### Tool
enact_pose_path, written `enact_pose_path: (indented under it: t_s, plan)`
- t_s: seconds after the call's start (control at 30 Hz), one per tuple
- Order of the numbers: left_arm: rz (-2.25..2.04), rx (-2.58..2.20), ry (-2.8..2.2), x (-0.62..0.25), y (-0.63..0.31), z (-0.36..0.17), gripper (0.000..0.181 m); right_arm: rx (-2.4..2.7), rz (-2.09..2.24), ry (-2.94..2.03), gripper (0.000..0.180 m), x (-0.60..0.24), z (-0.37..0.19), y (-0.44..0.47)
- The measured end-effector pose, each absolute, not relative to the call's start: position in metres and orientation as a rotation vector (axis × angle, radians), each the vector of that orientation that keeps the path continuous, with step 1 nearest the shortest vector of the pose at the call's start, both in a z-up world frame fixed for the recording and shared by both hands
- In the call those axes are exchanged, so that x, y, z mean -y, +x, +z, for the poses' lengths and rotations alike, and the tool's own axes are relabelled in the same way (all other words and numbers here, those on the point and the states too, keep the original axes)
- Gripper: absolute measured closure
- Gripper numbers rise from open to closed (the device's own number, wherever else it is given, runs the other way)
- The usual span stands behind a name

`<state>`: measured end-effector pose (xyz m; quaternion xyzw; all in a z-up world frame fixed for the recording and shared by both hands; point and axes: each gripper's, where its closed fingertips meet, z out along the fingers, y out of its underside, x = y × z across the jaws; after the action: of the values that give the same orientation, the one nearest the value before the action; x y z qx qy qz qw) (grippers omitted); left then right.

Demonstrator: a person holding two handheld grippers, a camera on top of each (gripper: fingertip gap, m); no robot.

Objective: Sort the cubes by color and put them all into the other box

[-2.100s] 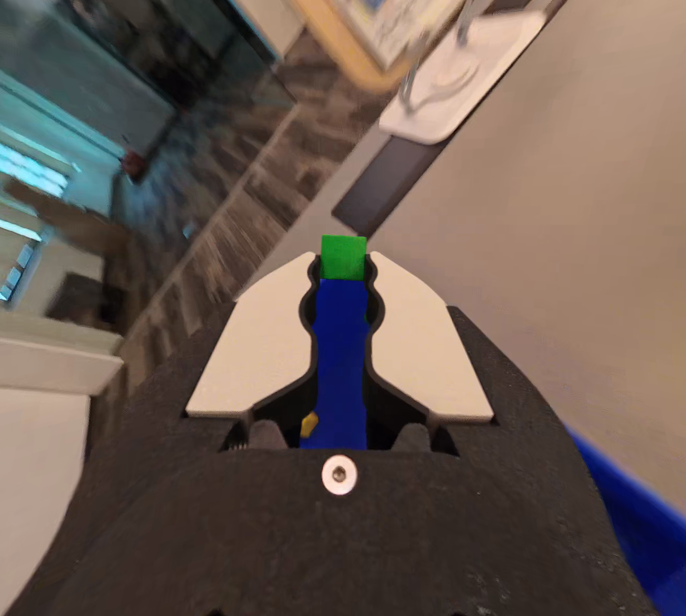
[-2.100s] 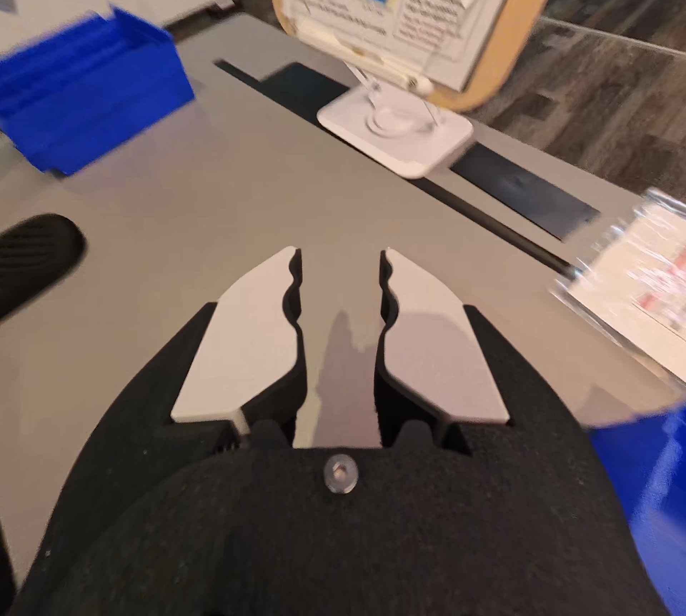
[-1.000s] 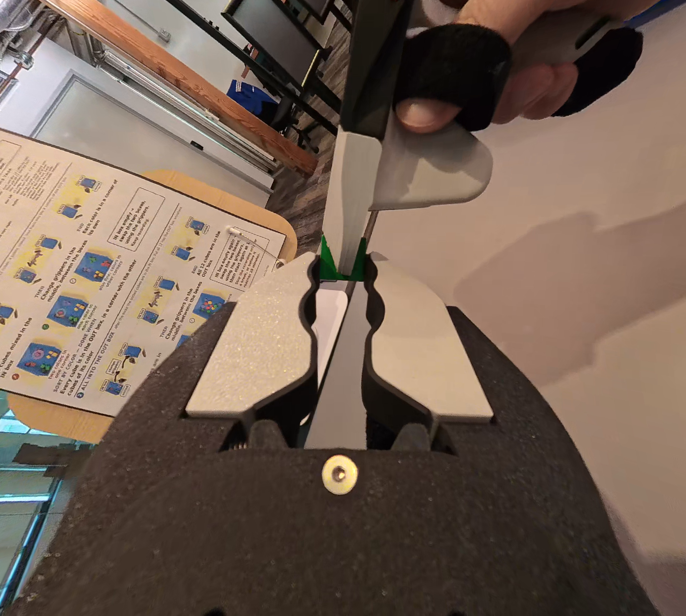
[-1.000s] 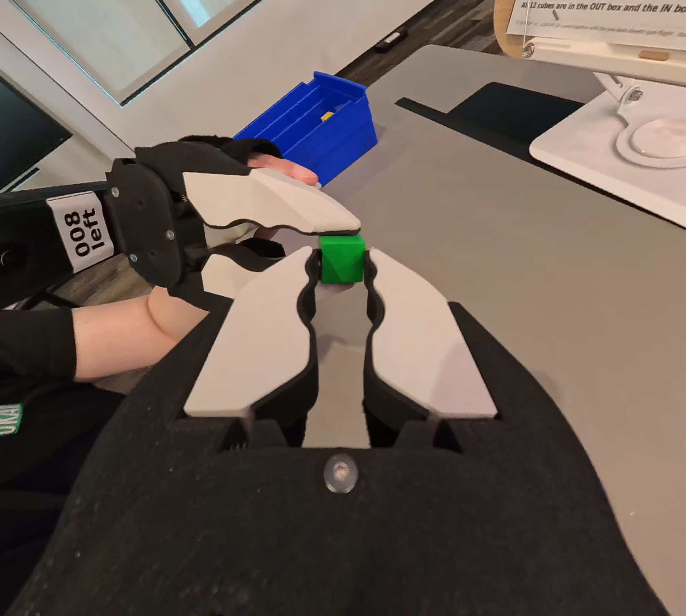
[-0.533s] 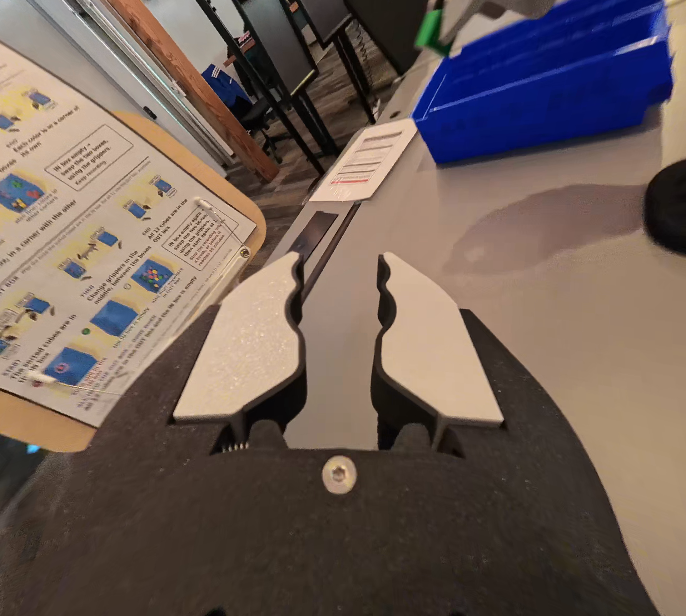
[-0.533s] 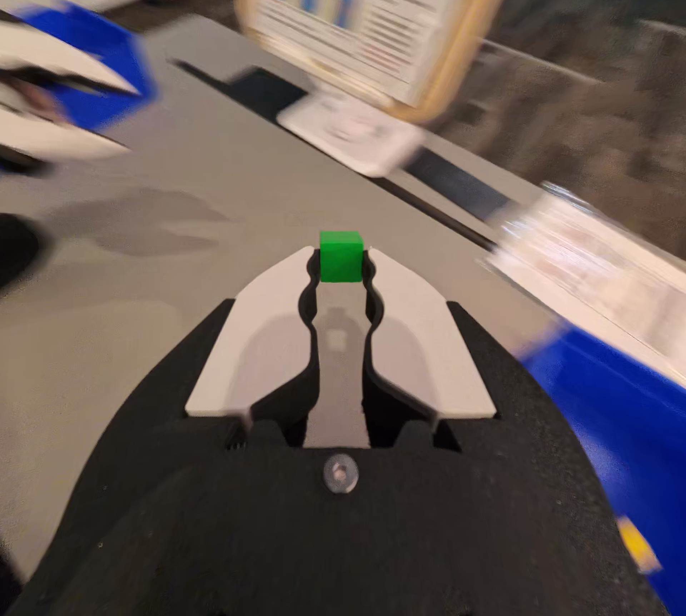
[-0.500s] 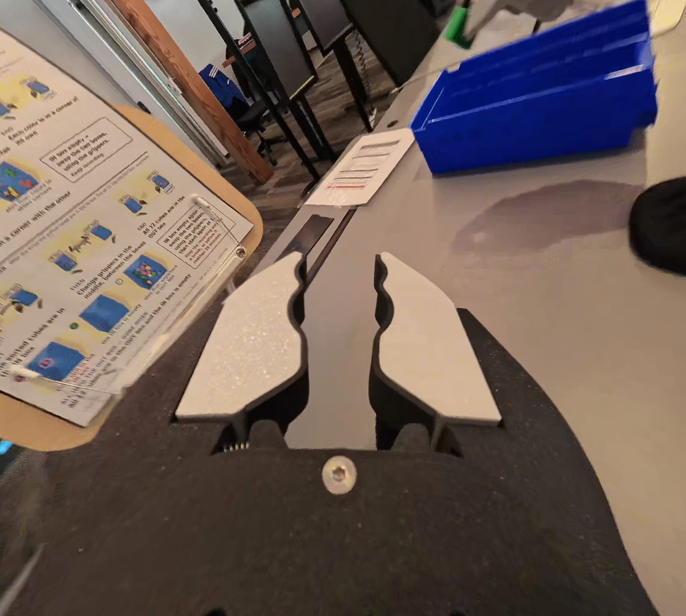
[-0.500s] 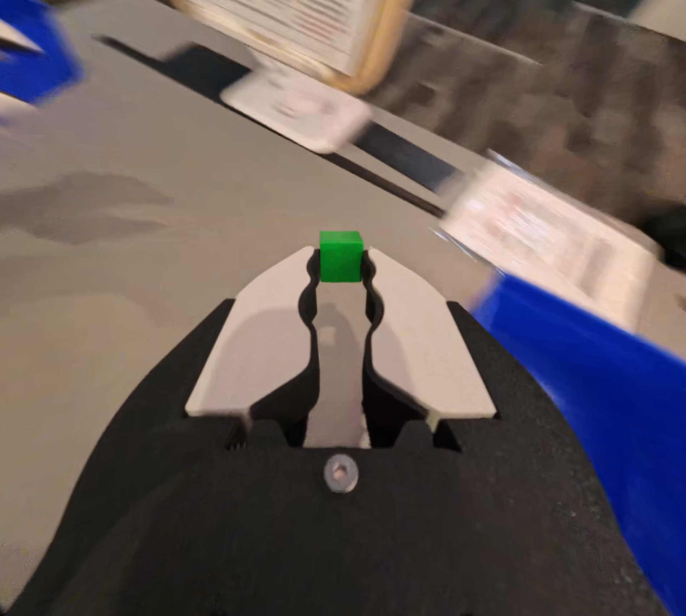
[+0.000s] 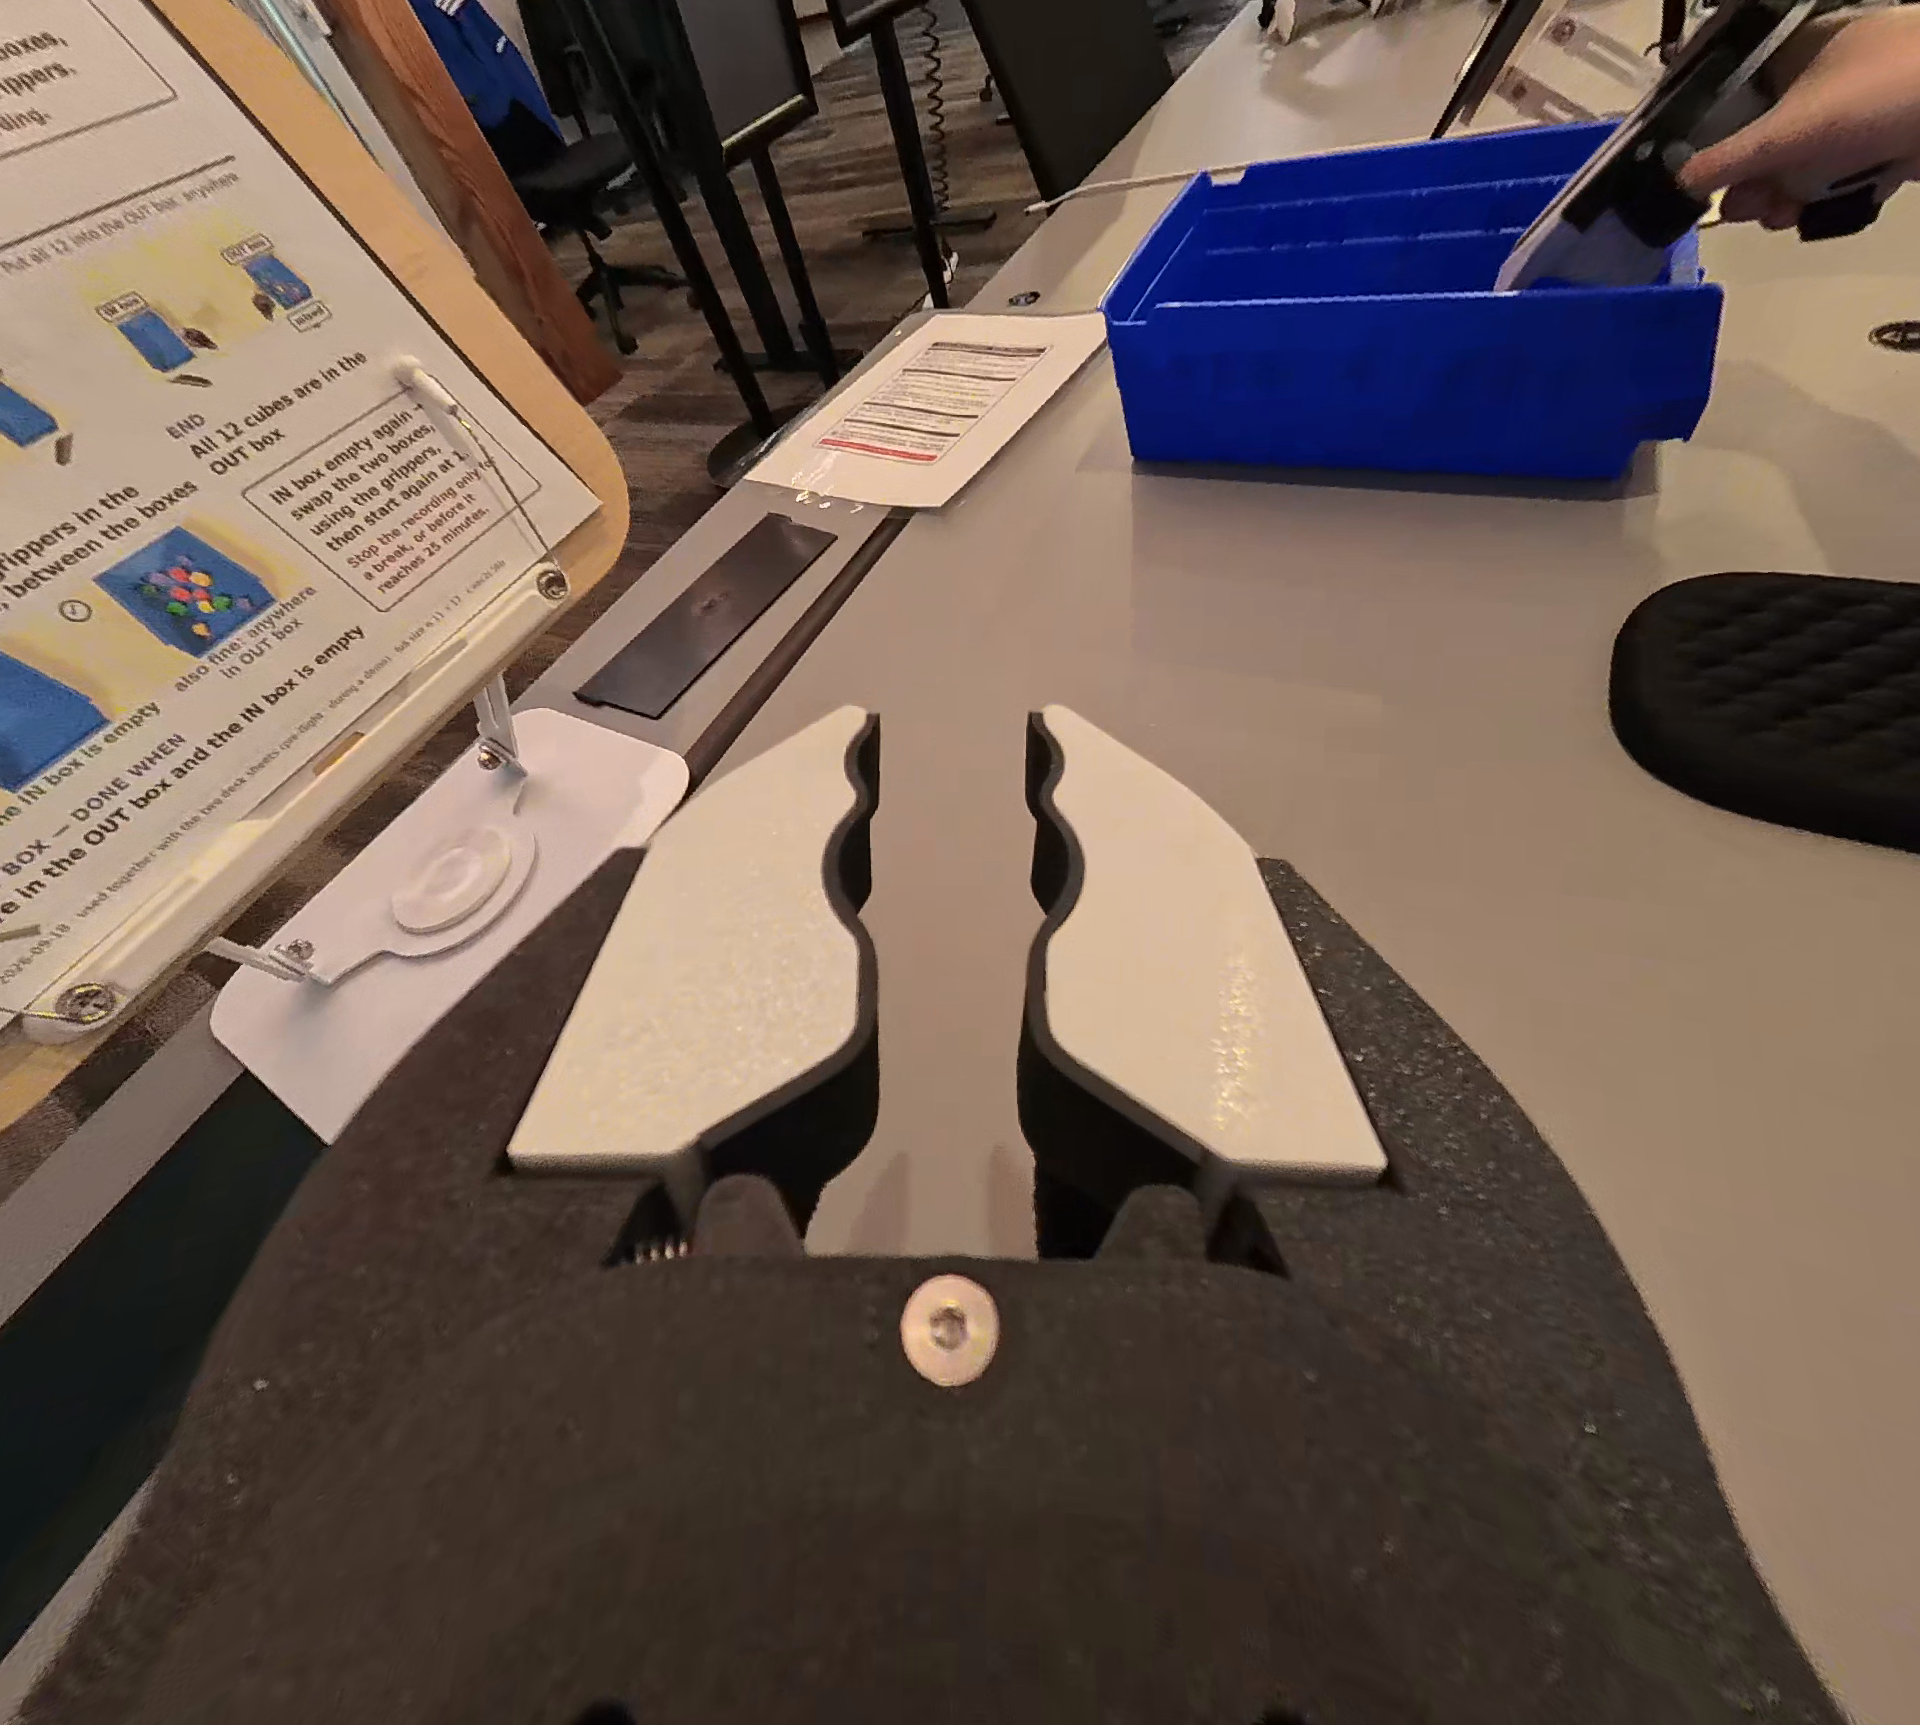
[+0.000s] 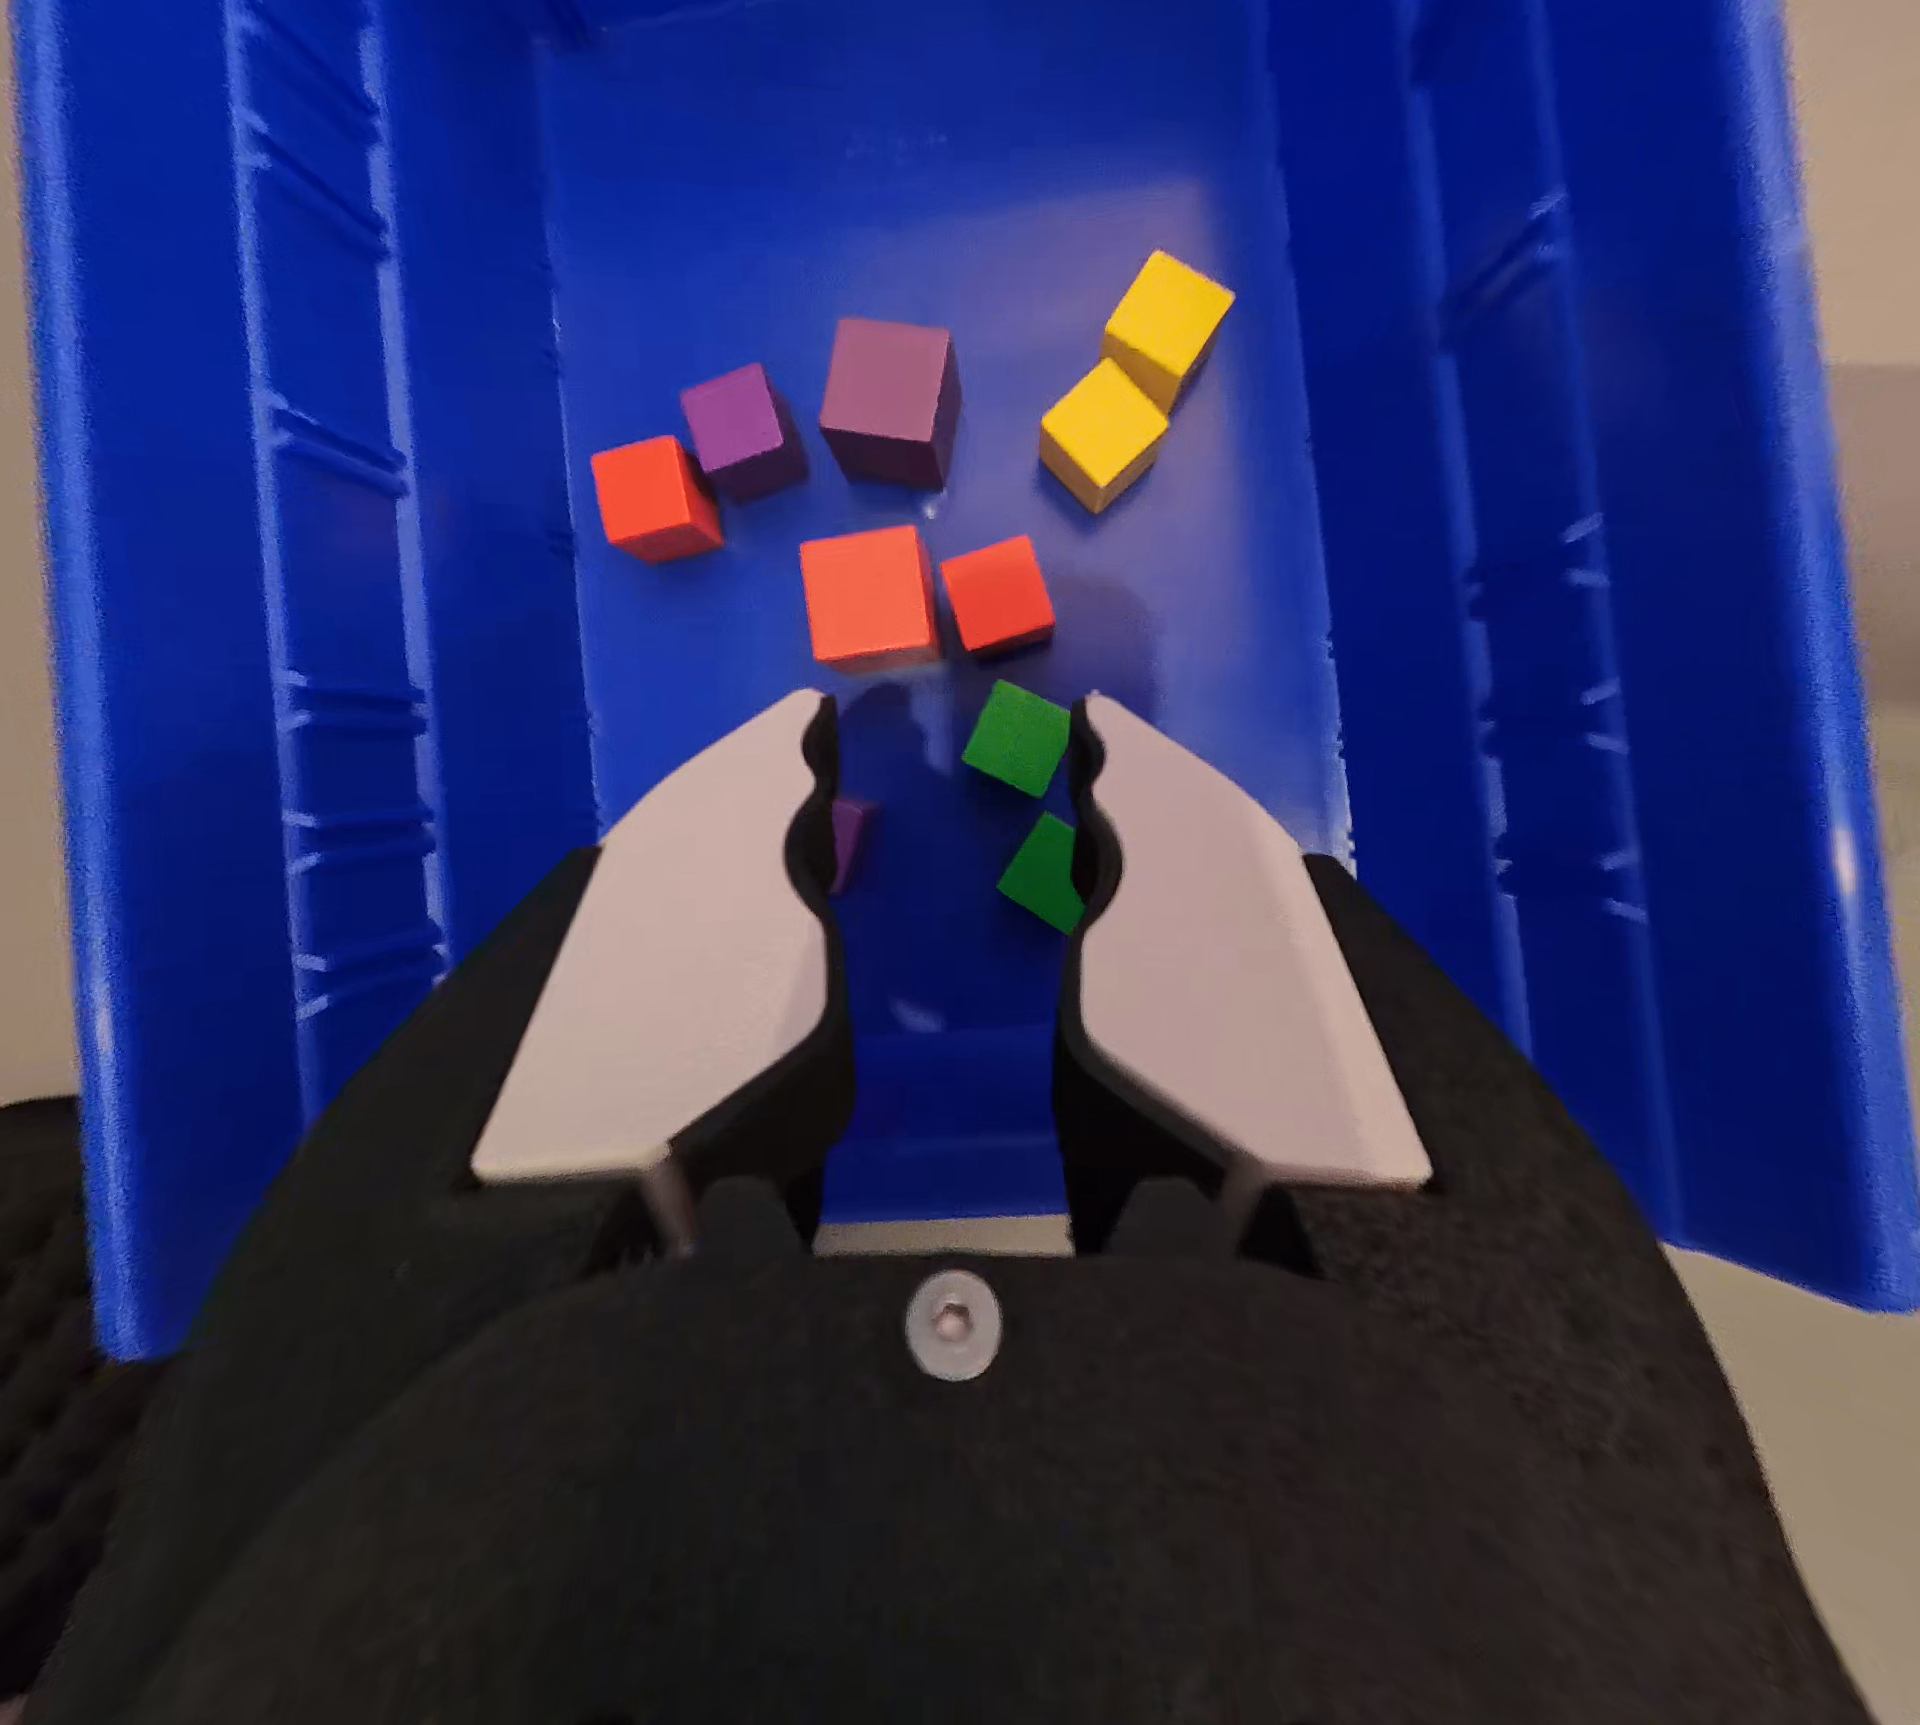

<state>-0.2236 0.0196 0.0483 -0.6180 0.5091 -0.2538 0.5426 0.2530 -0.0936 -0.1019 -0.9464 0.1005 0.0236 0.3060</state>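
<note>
While the right gripper [image 10: 948, 745] hangs over the blue box [image 10: 312, 532] and looks down into it, its two pale fingers stand apart with nothing clamped between them. A green cube [image 10: 1016, 737] sits tilted just inside the right fingertip — whether it touches the pad or lies free on the box floor is hard to tell, as the picture is slightly blurred there. A second green cube [image 10: 1042, 873] lies just below it, partly hidden behind the same finger.

Farther up the box floor lie three orange-red cubes: a large one [image 10: 869, 595] just beside a smaller one [image 10: 997, 593], and a third [image 10: 652, 497] off to the left, touching a small purple cube [image 10: 740, 428]. A larger purple cube [image 10: 889, 399] stands near the middle, and two yellow cubes [image 10: 1103, 433] [image 10: 1168, 325] sit corner to corner on the right. A sliver of another purple cube [image 10: 850, 842] peeks out beside the left finger.

Seen from the left wrist view, the left gripper [image 9: 951, 730] hovers over the grey table [image 9: 1299, 688], jaws parted and empty. Well ahead stands the blue box [image 9: 1403, 387], and the right gripper [image 9: 1600, 247] dips into its far end, held by a hand [image 9: 1829, 117]. A black padded mat [image 9: 1777, 699] lies on the right, a laminated sheet [image 9: 925, 418] near the box, and an instruction board [image 9: 260, 470] on a white stand [image 9: 447, 896] rises at the left.
</note>
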Motion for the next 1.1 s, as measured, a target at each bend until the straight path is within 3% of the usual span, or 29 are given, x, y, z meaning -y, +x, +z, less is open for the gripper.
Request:
enact_pose_path:
  t_s: [0.13, 0.27, 0.4, 0.5, 0.77, 0.93, 1.1]
  plan:
    - [-0.533, -1.217, -1.472, -0.020, -0.225, 0.049, 0.154, -0.291, 0.028, -2.308, 0.135, 0.091, -0.058, 0.259]
    - [-0.395, -1.128, -1.434, -0.021, -0.256, 0.084, 0.154, -0.218, -0.048, -2.153, 0.137, 0.096, -0.011, 0.251]
    - [-0.173, -0.934, -1.442, -0.031, -0.337, 0.128, 0.153, -0.138, -0.109, -2.147, 0.138, 0.099, 0.002, 0.242]
    - [0.059, -0.802, -1.566, -0.052, -0.429, 0.130, 0.152, -0.082, -0.121, -2.174, 0.138, 0.093, -0.001, 0.237]
    - [0.096, -0.387, -2.066, -0.120, -0.645, 0.022, 0.152, 0.053, -0.174, -2.231, 0.139, 0.067, 0.004, 0.212]
    - [-0.067, -0.385, -2.204, -0.149, -0.663, -0.052, 0.151, 0.206, -0.222, -2.157, 0.139, 0.042, 0.029, 0.176]
    - [0.015, -0.695, -2.204, -0.172, -0.645, -0.098, 0.153, 0.335, -0.142, -2.065, 0.140, 0.014, 0.043, 0.131]
